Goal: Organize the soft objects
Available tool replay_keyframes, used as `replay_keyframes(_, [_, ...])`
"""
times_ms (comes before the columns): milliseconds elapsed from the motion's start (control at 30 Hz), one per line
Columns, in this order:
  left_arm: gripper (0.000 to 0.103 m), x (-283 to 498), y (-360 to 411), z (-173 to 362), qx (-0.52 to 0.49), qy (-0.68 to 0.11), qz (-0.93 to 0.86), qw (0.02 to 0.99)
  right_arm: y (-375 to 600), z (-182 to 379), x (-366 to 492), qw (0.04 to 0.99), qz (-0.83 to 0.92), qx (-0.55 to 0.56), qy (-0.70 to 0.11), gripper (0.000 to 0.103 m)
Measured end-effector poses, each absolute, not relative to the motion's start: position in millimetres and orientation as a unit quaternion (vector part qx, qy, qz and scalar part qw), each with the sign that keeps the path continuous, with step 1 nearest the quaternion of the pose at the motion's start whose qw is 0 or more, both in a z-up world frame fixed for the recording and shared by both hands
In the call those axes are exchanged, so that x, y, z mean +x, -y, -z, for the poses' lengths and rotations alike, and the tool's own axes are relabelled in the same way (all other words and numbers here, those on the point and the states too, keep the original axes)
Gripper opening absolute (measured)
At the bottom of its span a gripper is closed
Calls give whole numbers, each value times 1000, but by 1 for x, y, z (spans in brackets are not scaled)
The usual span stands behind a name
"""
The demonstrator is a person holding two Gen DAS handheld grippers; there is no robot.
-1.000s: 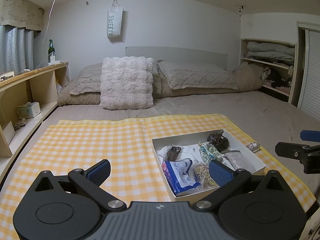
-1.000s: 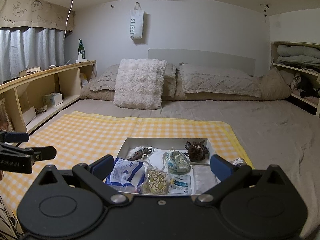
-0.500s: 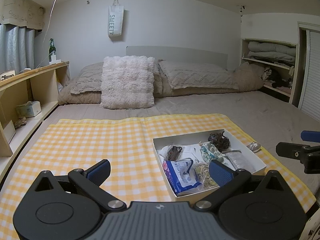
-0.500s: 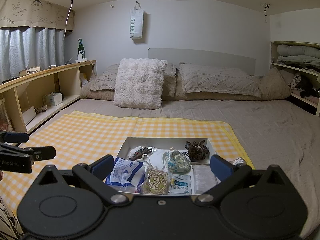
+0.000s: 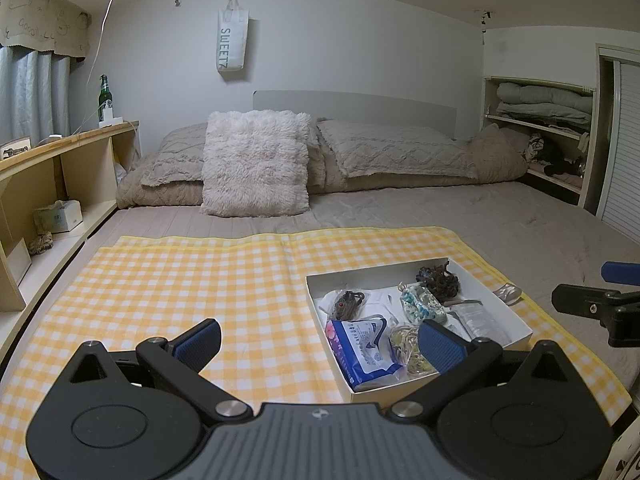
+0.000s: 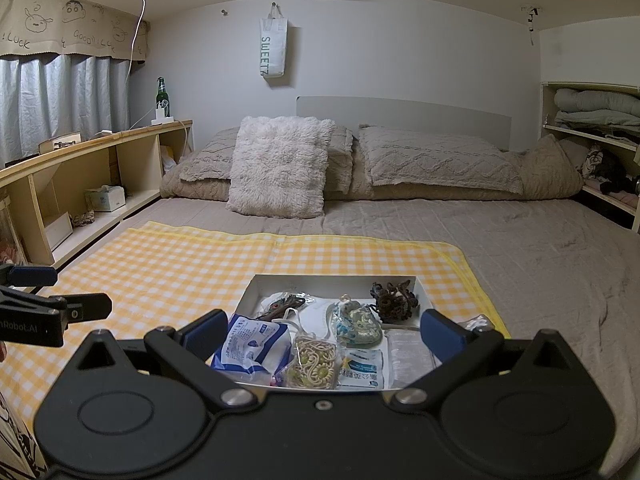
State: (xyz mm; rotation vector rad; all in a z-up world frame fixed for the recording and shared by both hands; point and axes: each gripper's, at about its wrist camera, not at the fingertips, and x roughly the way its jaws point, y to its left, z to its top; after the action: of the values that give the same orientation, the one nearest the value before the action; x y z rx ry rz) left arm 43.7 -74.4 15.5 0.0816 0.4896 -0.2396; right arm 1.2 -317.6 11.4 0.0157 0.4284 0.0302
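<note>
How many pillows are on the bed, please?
3: a fluffy white pillow in front, a knitted beige pillow behind it, another beige pillow further right. More may be hidden.

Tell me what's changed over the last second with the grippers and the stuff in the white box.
Almost nothing. The left hand-held gripper drifted slightly, so its view shifted a little; nothing was picked up or let go. Both it and the right hand-held gripper stayed open and empty above the checked cloth. The white box and the blue packet inside kept their places.
</note>
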Motion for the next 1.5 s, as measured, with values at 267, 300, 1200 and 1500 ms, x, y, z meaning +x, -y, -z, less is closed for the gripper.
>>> replay_keyframes(267, [103,43,75,-13,40,-244,116,962,318,-12,1,977,-15,7,-213,103])
replay_keyframes(300, [103,43,75,-13,40,-244,116,962,318,-12,1,977,-15,7,-213,103])
replay_keyframes(1200, [103,42,74,-9,36,-249,114,961,318,-11,2,977,-15,7,-213,103])
replay_keyframes(1500, [103,44,73,-11,31,-252,110,961,319,-12,2,977,-15,7,-214,103])
